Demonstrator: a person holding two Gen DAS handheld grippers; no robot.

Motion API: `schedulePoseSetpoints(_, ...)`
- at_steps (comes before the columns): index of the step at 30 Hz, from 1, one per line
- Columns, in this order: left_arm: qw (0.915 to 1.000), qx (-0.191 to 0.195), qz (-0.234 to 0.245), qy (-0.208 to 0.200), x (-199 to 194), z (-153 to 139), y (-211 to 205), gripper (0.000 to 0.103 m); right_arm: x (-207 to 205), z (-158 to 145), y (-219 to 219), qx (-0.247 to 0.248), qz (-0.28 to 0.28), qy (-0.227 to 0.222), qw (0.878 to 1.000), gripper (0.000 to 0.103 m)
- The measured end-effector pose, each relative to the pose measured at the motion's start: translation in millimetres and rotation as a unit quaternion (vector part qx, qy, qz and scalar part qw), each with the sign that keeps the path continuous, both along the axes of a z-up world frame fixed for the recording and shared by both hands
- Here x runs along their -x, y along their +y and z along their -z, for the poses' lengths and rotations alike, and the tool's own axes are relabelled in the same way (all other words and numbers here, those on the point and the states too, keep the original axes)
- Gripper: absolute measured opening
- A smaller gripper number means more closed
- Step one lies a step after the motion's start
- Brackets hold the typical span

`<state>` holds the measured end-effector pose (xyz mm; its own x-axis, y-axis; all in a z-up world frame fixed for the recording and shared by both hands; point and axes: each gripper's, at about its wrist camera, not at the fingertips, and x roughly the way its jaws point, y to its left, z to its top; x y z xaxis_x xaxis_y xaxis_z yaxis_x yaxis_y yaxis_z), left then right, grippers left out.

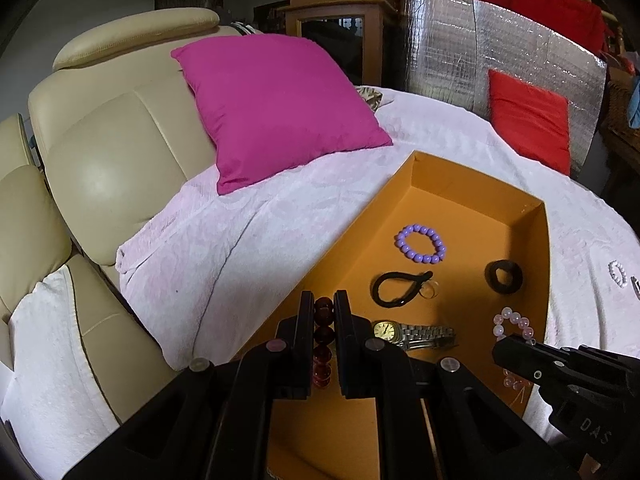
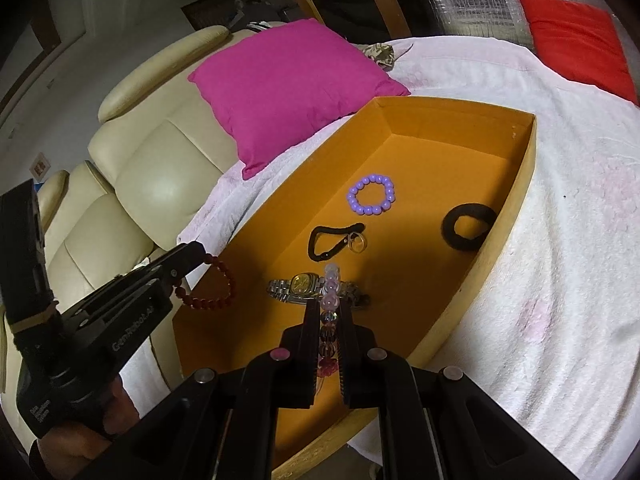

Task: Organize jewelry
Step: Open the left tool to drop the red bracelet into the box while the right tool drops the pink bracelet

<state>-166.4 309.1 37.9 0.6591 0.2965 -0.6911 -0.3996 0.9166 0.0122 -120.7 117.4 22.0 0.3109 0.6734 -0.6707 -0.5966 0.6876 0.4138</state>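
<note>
Left gripper (image 1: 323,312) clenching red beads (image 2: 222,286) | right gripper (image 2: 330,312) clenching pink beads (image 2: 331,284) over watch (image 2: 306,284) | tray (image 2: 516,216) holding purple bracelet (image 2: 371,194), hair ties (image 2: 468,228)

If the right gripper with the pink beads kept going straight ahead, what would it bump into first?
Probably the wristwatch lying on the floor of the orange box, just beyond the right gripper; depth is hard to judge.
</note>
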Motion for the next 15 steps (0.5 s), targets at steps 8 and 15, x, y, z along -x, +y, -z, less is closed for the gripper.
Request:
schedulePoseSetpoints(8,0.9998,0.004,-0.005,0.017,-5,14,5,0.01,0,6,7,0.007,-0.009,-0.004,1.0,0.01)
schedulePoseSetpoints(15,0.9993,0.009,-0.012,0.035,-7,25,8,0.01,-6,8,4,0.001,-0.001,0.005,1.0,0.01)
